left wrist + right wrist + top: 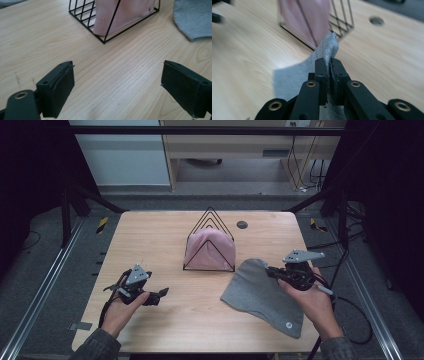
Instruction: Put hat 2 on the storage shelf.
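Note:
A grey cloth [260,292] lies at the right of the wooden table [150,227]. My right gripper [272,271] is shut on the cloth's far edge and lifts it; in the right gripper view the grey cloth [328,47] sticks up between the pressed jaws of the right gripper [329,65]. A black wire rack [210,242] at the table's middle holds a pink cloth [210,251]. My left gripper [159,295] rests low at the front left, open, with bare wood between its jaws. In the left gripper view the wire rack [105,37], the pink cloth [120,15] and the grey cloth [195,20] lie ahead.
A round cable hole [242,224] sits in the table behind the rack. Black frame posts [67,210] flank the table at both sides, and cables [350,320] trail off the right edge.

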Demonstrator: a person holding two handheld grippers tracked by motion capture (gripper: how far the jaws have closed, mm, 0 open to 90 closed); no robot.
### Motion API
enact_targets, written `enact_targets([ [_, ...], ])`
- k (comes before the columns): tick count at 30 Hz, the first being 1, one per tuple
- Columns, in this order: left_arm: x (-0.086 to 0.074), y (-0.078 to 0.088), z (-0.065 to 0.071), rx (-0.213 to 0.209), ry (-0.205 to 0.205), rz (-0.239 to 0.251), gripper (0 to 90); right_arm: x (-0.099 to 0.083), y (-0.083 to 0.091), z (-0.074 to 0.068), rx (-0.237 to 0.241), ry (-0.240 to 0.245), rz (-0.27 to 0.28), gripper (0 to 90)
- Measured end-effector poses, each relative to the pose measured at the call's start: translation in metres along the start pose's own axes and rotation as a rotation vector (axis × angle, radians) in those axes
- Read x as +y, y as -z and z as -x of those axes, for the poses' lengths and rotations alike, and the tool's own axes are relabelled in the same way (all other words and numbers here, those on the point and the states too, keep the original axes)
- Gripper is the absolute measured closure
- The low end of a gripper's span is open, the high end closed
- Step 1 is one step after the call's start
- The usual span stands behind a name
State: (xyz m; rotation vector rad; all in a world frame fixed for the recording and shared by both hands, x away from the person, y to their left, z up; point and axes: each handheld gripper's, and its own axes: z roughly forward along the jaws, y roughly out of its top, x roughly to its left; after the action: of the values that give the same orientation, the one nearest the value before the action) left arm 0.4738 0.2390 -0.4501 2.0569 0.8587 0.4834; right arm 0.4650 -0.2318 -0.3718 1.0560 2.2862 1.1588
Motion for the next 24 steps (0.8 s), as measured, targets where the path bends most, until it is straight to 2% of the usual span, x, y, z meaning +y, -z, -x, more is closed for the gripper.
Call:
enact_targets([
  [2, 0.001, 0.000, 0.002, -0.020, 0.001, 0.007, 11.3, 0.011, 0.008, -0.010, 0.033, 0.024, 0.024, 85.7],
  [7, 0.003, -0.002, 0.010, -0.103, -0.024, 0.019, 11.6, 0.040, 0.019, -0.038, 0.073, 0.116, 0.063, 85.7],
  [12, 0.005, -0.005, 0.020, -0.155, -0.060, 0.005, 11.5, 0.059, 0.018, -0.056, 0.107, 0.152, 0.094, 85.8],
  [15, 0.006, -0.005, 0.023, -0.162, -0.075, 0.005, 11.3, 0.067, 0.017, -0.064, 0.123, 0.171, 0.105, 85.8],
  [16, 0.006, -0.006, 0.024, -0.162, -0.078, 0.005, 10.8, 0.076, 0.015, -0.073, 0.139, 0.199, 0.109, 85.8],
  [19, 0.006, -0.005, 0.024, -0.160, -0.086, 0.017, 10.5, 0.083, 0.012, -0.079, 0.147, 0.216, 0.114, 85.8],
  [21, 0.006, -0.004, 0.023, -0.122, -0.084, 0.032, 10.5, 0.092, 0.009, -0.087, 0.161, 0.239, 0.122, 85.8],
  [24, 0.005, -0.001, 0.019, -0.116, -0.068, 0.043, 12.0, 0.101, 0.003, -0.097, 0.177, 0.256, 0.132, 85.8],
])
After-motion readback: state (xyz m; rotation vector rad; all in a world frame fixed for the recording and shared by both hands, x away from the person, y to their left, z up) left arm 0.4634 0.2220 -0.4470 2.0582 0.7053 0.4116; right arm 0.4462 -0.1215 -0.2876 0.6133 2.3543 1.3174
